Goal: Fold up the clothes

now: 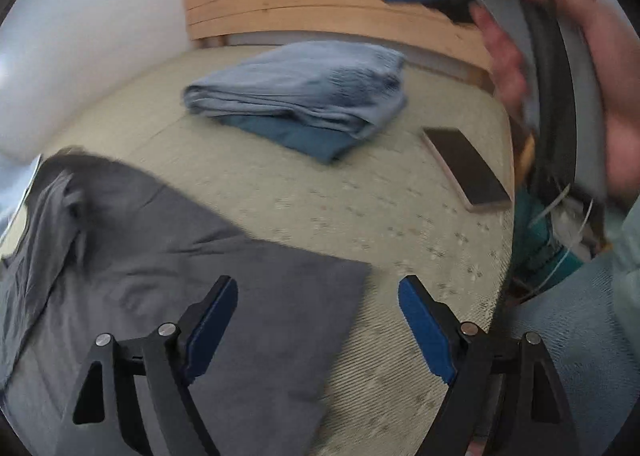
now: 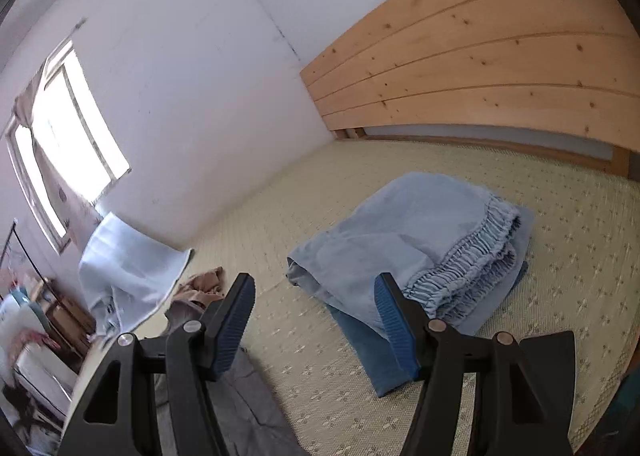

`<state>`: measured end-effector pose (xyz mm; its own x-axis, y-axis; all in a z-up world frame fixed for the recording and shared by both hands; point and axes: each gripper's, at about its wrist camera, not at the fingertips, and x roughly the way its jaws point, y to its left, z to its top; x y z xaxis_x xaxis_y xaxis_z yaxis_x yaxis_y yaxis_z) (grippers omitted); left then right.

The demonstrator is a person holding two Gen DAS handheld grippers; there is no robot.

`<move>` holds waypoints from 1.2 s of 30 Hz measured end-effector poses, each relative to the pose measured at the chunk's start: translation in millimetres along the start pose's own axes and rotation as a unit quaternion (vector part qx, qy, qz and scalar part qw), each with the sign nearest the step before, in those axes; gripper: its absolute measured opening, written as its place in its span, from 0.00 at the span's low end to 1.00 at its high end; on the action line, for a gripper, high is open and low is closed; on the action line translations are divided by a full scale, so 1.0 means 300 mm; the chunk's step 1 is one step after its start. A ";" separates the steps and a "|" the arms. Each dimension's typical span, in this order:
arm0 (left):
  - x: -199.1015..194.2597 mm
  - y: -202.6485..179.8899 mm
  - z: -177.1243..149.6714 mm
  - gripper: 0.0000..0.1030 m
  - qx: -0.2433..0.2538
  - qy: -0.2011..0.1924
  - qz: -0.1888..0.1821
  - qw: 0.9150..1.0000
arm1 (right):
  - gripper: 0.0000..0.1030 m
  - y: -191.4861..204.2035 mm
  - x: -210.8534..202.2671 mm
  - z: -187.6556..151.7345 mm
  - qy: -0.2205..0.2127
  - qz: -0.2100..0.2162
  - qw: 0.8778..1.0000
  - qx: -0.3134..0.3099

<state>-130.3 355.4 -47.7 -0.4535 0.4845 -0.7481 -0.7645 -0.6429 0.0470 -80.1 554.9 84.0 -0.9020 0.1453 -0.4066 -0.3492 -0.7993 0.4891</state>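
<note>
A grey garment (image 1: 168,296) is spread flat on the woven mat (image 1: 320,208) at the near left, its far end rumpled and partly doubled over. The left gripper (image 1: 318,328) is held just above it with its jaws wide apart and nothing between them; its left finger lies over the grey cloth, its right finger over bare mat.

Farther off, near the wooden headboard (image 1: 320,4), a folded stack is seen: a light blue garment (image 2: 404,228) with a gathered elastic band rests on a darker blue folded piece (image 2: 372,356). The right gripper (image 2: 316,320) is held above the mat on the near side of this stack, jaws spread and empty. In the left wrist view it appears only as a blurred shape at the top right, gripped by a hand (image 1: 560,56); the blur leaves its exact height unclear.

A phone (image 1: 466,168) lies on the mat to the right of the stack. At the far left, by the white wall (image 2: 180,96), a pale blue cloth (image 2: 128,268) and a tan crumpled item (image 2: 204,284) are seen, below a window (image 2: 68,136).
</note>
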 end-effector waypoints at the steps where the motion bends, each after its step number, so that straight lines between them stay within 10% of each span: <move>1: 0.018 -0.034 0.002 0.82 0.009 0.001 -0.002 1.000 | 0.64 -0.010 -0.003 0.004 0.000 0.004 1.000 0.005; 15: 0.177 -0.199 0.025 0.51 0.019 -0.001 -0.030 0.999 | 0.64 -0.113 -0.036 0.033 -0.009 0.006 0.999 0.041; 25: 0.184 -0.119 0.019 0.51 -0.038 0.015 -0.030 0.999 | 0.64 -0.155 0.048 0.001 0.141 -0.033 0.989 -0.030; 36: 0.221 -0.187 -0.002 0.49 -0.002 0.042 -0.012 0.999 | 0.64 -0.211 -0.008 -0.005 0.144 -0.020 0.989 -0.027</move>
<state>-117.4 423.3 -100.3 -0.3944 0.4493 -0.8016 -0.7726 -0.6344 0.0246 -55.6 604.3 52.8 -0.7749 0.0114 -0.6320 -0.3621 -0.8275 0.4291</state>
